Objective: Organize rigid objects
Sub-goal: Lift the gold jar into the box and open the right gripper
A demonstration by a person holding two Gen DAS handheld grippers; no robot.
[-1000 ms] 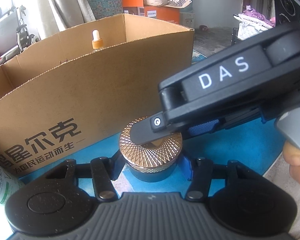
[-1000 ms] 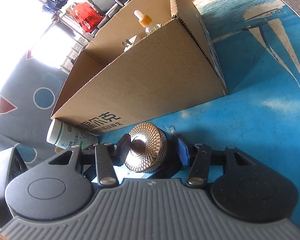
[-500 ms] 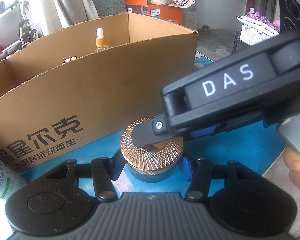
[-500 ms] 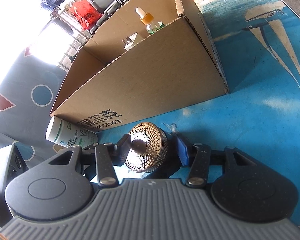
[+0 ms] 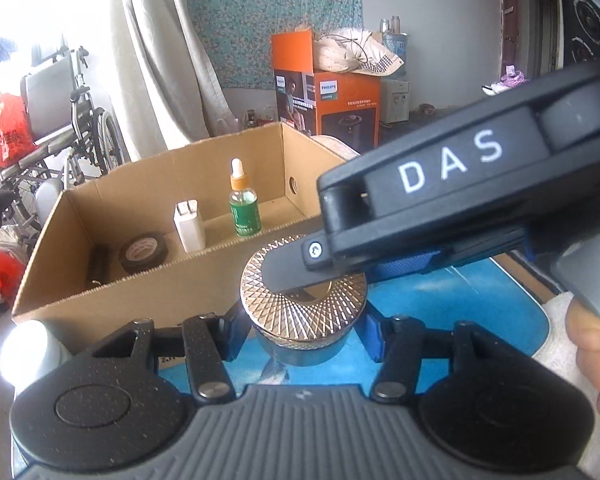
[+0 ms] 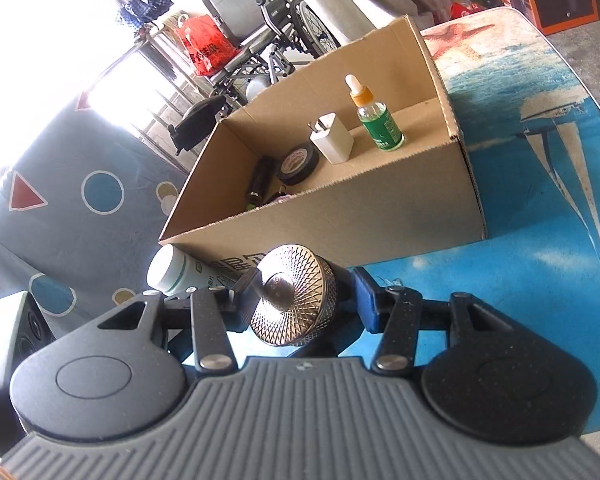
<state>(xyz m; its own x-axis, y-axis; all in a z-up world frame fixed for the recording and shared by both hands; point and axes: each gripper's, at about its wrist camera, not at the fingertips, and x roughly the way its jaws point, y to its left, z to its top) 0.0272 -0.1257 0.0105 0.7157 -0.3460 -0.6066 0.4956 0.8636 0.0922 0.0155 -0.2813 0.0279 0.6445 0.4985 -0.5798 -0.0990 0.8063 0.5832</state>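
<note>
While left tool point(image 5: 302, 320) clenches jar point(image 5: 304, 312) by sides, right tool point(image 5: 296, 276) lies across its lid; cardboard box point(image 5: 100, 308) just ahead. Right view: right tool point(image 6: 300, 296) pinches jar point(image 6: 294, 294) too. Judged heavy, stiff, slick, breakable; grip knurled rim.

Jar lid point(image 5: 303, 307) gold, diamond-knurled; box point(image 5: 148, 296) brown; dropper bottle point(image 6: 376, 120) green (orange collar, white bulb); tablecloth point(image 6: 540, 216) blue.

Folded wheelchair point(image 5: 66, 108) by pale curtain point(image 5: 156, 64), orange Philips box point(image 5: 332, 100), red plastic bag point(image 6: 206, 46)
</note>
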